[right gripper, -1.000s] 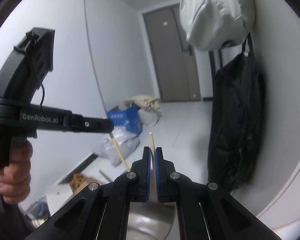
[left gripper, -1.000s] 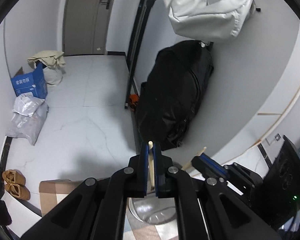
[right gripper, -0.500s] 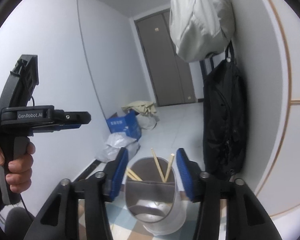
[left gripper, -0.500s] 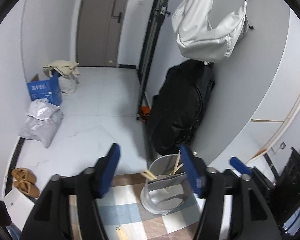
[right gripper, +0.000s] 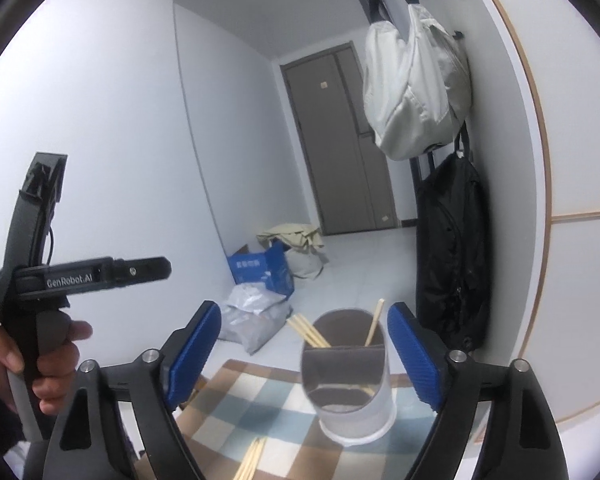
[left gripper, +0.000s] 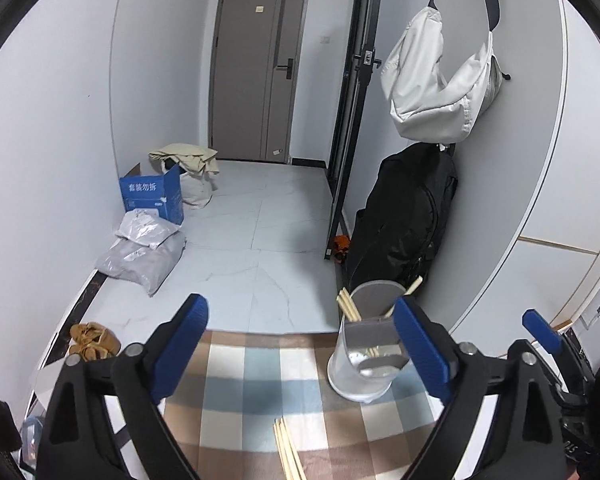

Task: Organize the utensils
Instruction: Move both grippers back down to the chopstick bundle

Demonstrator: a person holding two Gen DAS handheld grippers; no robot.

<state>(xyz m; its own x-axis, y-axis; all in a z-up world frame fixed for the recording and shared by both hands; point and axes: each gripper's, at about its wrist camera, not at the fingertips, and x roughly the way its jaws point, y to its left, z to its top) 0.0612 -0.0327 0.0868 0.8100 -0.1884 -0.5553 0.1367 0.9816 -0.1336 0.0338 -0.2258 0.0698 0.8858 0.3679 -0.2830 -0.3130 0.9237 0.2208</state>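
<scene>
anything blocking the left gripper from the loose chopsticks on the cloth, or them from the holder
Nothing visible does. The left gripper, jaws open and empty, faces bare checked cloth ahead of the loose chopsticks. The holder stands beyond them, its top open, with some chopsticks already leaning inside.

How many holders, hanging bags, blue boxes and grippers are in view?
Holder: 1
Hanging bags: 2, white bag and black bag
Blue box: 1
Grippers: 2, left gripper and right gripper; jaws have just been opening, gripping nothing
Total: 6
</scene>
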